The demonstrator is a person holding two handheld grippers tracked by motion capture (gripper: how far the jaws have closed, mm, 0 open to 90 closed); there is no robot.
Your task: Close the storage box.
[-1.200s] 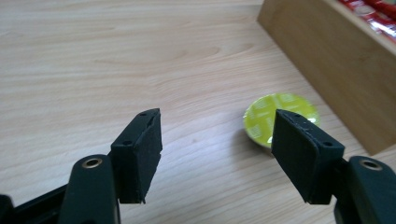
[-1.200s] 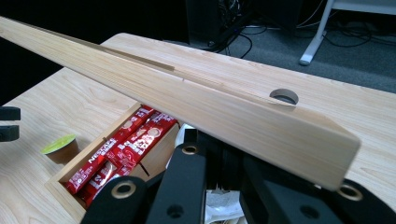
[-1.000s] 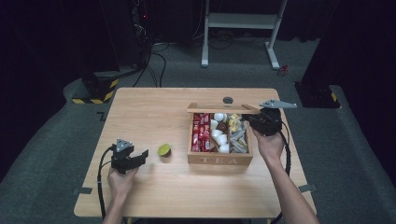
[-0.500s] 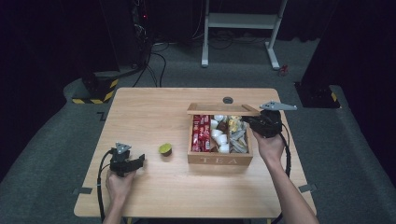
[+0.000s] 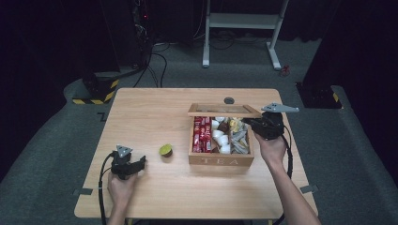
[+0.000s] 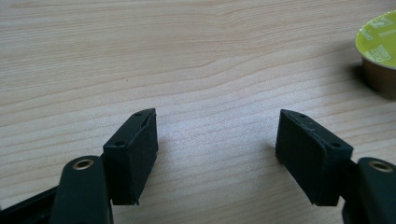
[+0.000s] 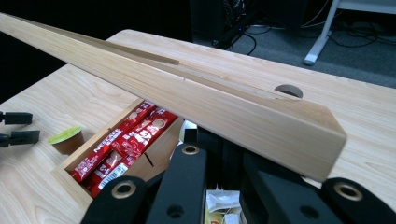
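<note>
**Right gripper at the tea box lid, left gripper idle by the capsule**

Now over on the right, the right gripper [image 5: 252,123] is up at the corner of the wooden lid [image 5: 224,110] of the tea box [image 5: 220,161], and its own view has the lid edge slanting right across the black jaws, which sit close together under it (whether they actually pinch the wood cannot be told from here). Red sachets [image 7: 122,144] lie in the box's left compartment below the raised lid. Meanwhile the left gripper [image 6: 217,144] rests low over bare table [image 5: 155,112], jaws spread wide with nothing between them. A green-topped capsule [image 5: 165,150] stands just beside it, between gripper and box, untouched.
</note>
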